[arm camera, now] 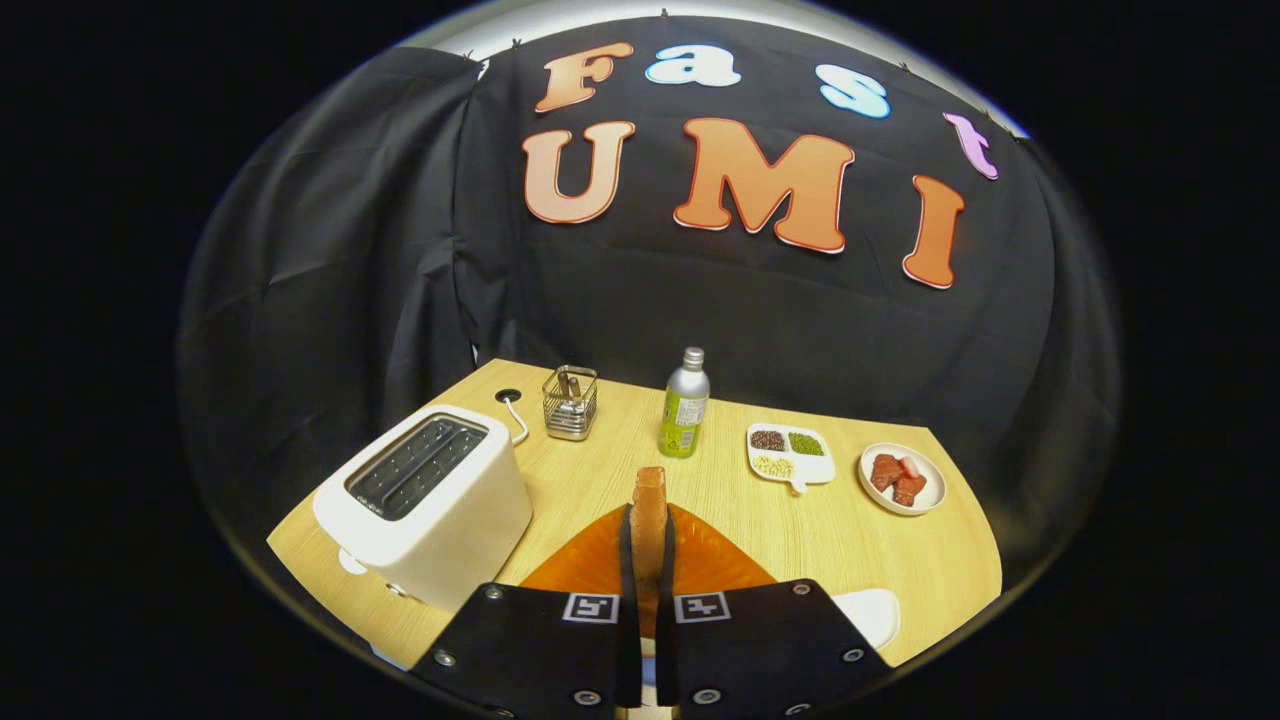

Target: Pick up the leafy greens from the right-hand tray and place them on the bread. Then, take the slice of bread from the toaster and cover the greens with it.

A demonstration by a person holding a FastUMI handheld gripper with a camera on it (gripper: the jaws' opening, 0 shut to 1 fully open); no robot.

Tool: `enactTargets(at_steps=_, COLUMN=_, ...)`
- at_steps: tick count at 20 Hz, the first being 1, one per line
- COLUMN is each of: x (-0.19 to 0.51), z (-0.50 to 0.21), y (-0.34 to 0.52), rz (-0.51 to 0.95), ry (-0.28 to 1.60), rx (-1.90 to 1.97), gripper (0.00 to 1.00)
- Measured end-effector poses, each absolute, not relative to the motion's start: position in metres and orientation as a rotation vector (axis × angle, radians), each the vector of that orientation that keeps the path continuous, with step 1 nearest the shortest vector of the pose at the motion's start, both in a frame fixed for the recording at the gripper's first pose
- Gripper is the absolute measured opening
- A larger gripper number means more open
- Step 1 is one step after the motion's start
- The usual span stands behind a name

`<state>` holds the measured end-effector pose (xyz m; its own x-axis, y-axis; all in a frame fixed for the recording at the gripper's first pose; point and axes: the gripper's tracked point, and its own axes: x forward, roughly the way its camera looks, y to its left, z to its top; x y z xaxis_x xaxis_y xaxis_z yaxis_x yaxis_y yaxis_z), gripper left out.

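Observation:
My gripper is shut on a slice of bread, which stands on edge between the fingers, its brown crust sticking up past them. Beneath and behind the fingers lies an orange plate or mat; what rests on it is hidden by the gripper. The white toaster sits to the left of the fingers, and both of its slots look dark and hollow. A white tray edge peeks out to the right of the gripper body; its contents are hidden.
Beyond the fingers stand a silver bottle with a green label and a wire basket. Farther right are a divided white dish of beans and a round plate of red meat pieces. The wooden table ends at the black cloth.

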<state>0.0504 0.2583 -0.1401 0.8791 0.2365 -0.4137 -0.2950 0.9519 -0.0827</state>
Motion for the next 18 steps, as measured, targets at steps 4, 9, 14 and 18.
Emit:
enactTargets(at_steps=4, x=0.046, z=-0.159, y=0.252, rz=0.302, ry=0.442, rx=-0.126, gripper=0.06)
enactTargets(at_steps=9, x=0.043, z=-0.187, y=0.245, rz=0.325, ry=0.486, rx=-0.116, gripper=0.06)
enactTargets(at_steps=14, x=0.043, z=-0.212, y=0.239, rz=0.354, ry=0.507, rx=-0.079, gripper=0.06)
enactTargets(at_steps=18, x=0.046, z=-0.218, y=0.221, rz=0.35, ry=0.508, rx=-0.09, gripper=0.07)
